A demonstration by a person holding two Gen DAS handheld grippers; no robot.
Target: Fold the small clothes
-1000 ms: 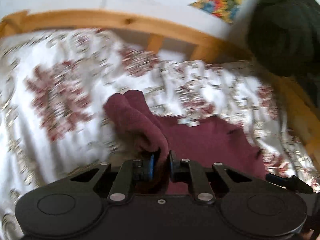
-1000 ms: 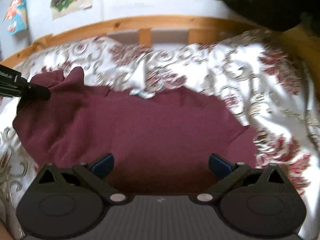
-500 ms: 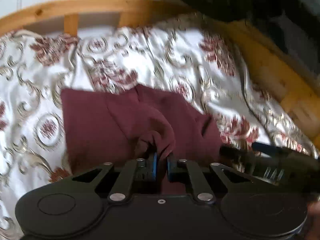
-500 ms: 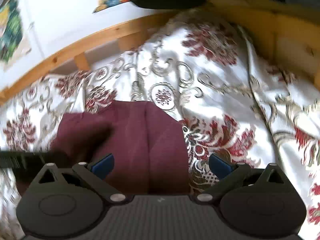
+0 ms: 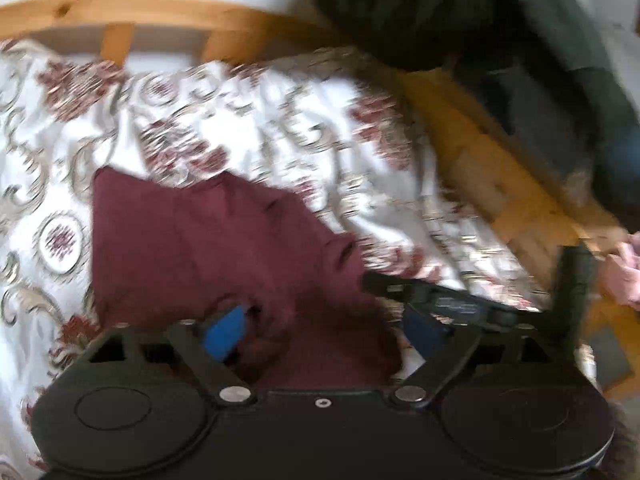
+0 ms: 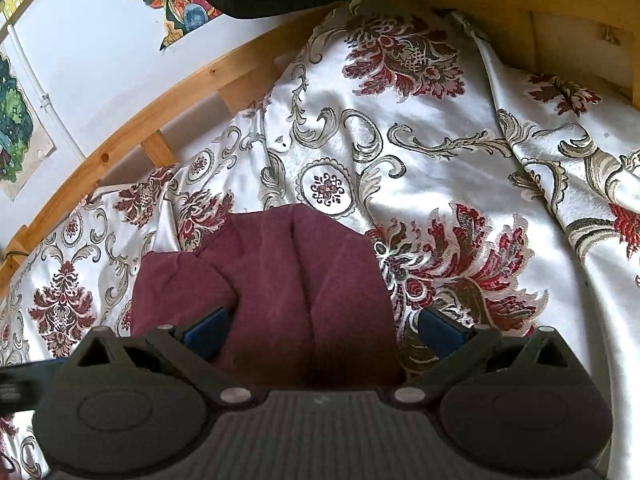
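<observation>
Since half a second ago the left gripper [image 5: 324,330] has let go of the maroon cloth fold it was pinching, and its blue-padded fingers [image 5: 224,332] now stand wide apart over it. That folded maroon fabric garment [image 6: 280,280] lies on the white satin bedspread with red floral pattern [image 6: 460,152], near the wooden bed frame [image 6: 132,124]. Over its near end, the right gripper [image 6: 320,334] is spread wide too.
</observation>
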